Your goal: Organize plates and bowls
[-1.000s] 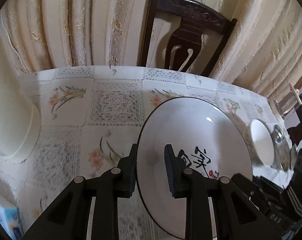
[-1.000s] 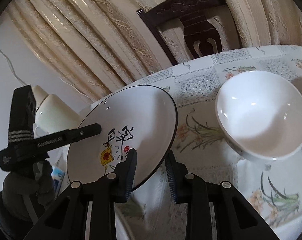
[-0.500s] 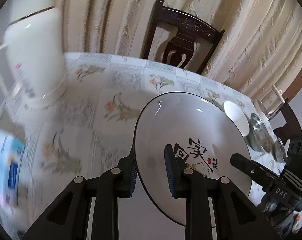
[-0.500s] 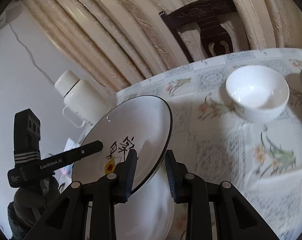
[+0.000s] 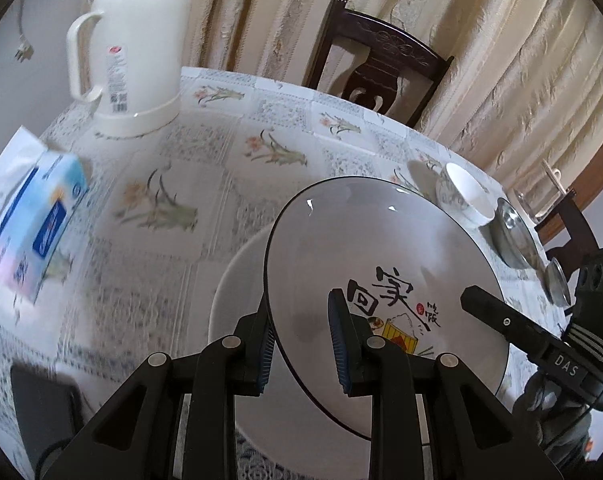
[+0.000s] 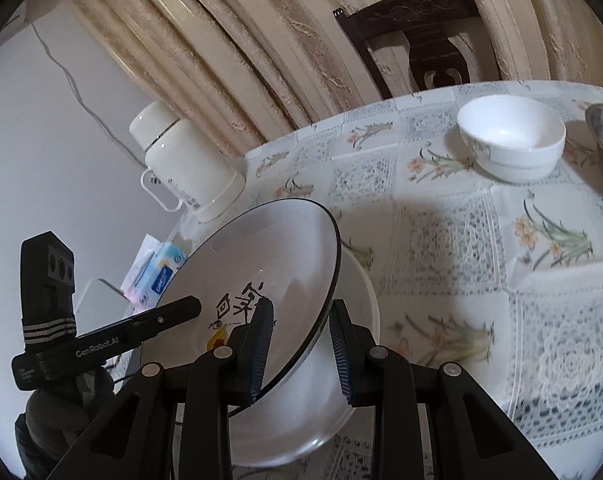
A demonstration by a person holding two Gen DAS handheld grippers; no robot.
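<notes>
A black-rimmed plate with painted characters hangs tilted above the table, held from both sides. My left gripper is shut on its left rim, one pad under and one pad on the face. My right gripper is shut on the opposite rim of the same plate. Directly below lies a plain white plate on the tablecloth, partly hidden by the held plate; its edge shows in the right wrist view. A white bowl stands further off to the right.
A white thermos jug and a blue tissue pack stand at the left. Steel bowls sit beyond the white bowl. A dark chair and curtains back the round table. A dark flat object lies near the left edge.
Both grippers have carried the painted plate leftward, away from the white bowl, until it hangs over the plain white plate. The thermos and tissue pack came into view.
</notes>
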